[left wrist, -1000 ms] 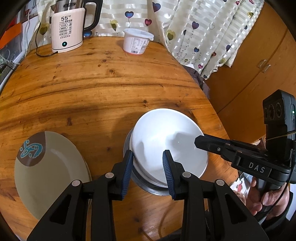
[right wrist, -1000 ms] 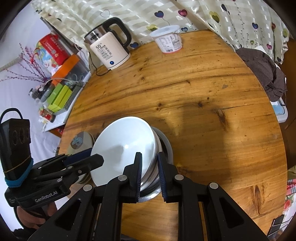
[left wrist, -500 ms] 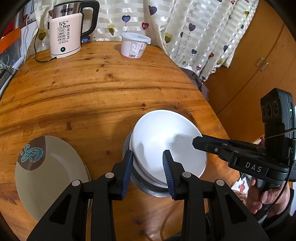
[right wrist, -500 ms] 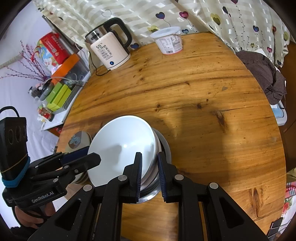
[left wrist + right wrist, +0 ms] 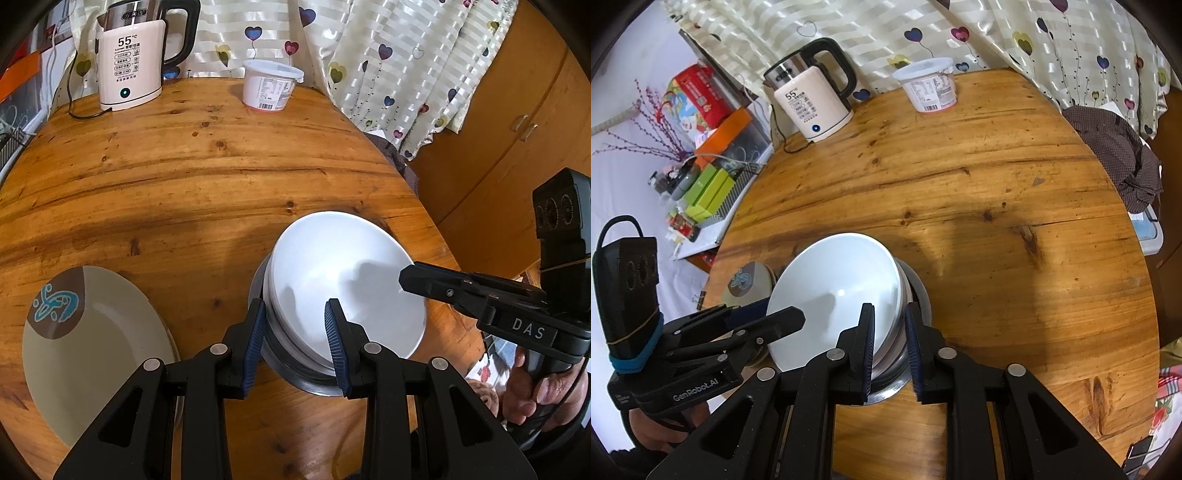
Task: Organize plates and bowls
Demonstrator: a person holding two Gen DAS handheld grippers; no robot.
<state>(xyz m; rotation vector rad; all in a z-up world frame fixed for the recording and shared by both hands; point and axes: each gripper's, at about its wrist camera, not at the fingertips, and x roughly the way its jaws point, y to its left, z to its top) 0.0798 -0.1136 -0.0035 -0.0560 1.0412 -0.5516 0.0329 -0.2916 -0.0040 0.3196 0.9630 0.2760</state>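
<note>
I had a glossy white bowl stacked on more white bowls, all nested in a shallow steel dish near the front edge of the round surface, varnished knotty pine with dark grain streaks. My left claw straddled the stack's near-left rim, one ribbed blue pad outside and one inside the top bowl; I could not tell whether the pads pressed. My right claw was pinching the stack's right rim between nearly closed pads. To the left sat a matte beige plate with a brown patch and teal squiggle, on another plate. At the far edge stood a cream kettle with a black handle and a white plastic tub. Behind hung a striped curtain with hearts, with wooden cupboards at the right and a cluttered shelf at the left. Since a second ago nothing on the surface had shifted, and both claws kept their places.
</note>
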